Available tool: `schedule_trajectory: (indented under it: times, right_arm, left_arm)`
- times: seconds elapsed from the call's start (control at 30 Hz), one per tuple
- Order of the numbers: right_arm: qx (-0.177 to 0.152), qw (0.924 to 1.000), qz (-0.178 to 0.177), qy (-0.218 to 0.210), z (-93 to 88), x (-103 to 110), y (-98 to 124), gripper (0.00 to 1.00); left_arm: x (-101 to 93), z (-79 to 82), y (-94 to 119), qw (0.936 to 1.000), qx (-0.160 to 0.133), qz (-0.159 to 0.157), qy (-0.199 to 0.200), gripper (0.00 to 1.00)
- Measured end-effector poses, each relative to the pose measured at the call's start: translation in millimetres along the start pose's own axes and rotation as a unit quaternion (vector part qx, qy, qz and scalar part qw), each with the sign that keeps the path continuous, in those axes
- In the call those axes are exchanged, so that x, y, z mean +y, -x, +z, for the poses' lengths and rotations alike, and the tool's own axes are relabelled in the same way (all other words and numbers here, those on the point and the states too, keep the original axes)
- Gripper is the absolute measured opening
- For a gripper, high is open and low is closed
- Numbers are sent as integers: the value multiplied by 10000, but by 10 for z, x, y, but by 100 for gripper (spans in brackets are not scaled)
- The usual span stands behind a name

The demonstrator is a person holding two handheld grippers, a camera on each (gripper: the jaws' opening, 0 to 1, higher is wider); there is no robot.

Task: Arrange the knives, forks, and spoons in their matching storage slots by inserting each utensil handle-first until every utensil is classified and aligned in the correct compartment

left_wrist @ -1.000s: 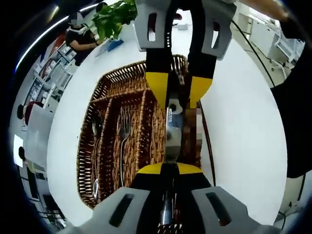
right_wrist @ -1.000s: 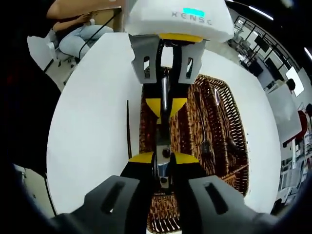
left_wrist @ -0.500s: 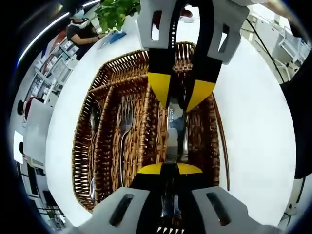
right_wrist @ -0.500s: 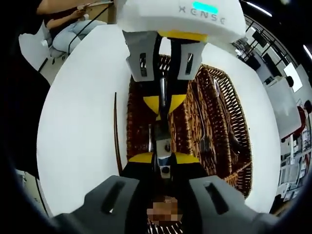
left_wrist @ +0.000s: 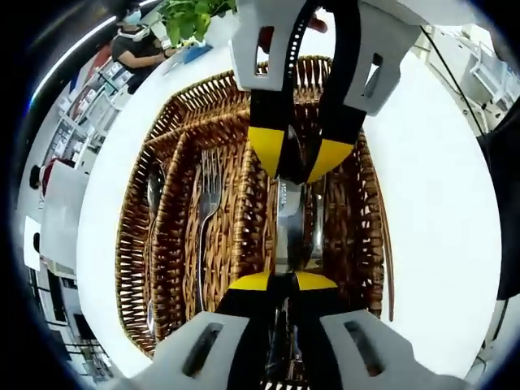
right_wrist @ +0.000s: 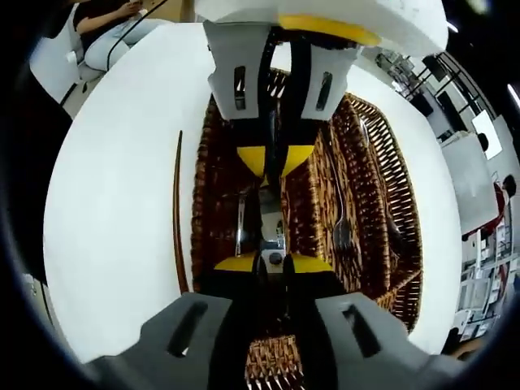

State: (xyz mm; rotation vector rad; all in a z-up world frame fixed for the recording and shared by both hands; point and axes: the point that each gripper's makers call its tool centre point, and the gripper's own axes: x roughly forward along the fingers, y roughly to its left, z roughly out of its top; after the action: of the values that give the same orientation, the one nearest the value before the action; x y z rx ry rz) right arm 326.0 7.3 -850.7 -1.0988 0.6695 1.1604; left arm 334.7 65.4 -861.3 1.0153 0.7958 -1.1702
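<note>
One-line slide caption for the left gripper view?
Both grippers hold a knife end to end over a wicker tray, beside a fork.

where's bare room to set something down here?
Free: white table either side of the wicker tray. Crowded: tray slots, with fork, spoon, and the knife both grippers, left and right, grip.

Rough woven wicker tray (left_wrist: 171, 236); glossy, seemingly steel knife (left_wrist: 286, 219); smooth white table (left_wrist: 431, 244).
</note>
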Motion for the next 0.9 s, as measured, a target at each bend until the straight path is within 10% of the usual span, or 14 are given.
schedule_trajectory:
  times: [0.47, 0.9]
  right_arm:
    - [270, 9985, -17, 486, -129, 66, 4, 9]
    - [-237, 9986, -399, -236, -27, -14, 246, 12]
  left_arm:
    - [-10, 15, -12, 9999, 76, 114, -66, 9]
    - [-39, 42, 181, 9995, -149, 156, 209, 17]
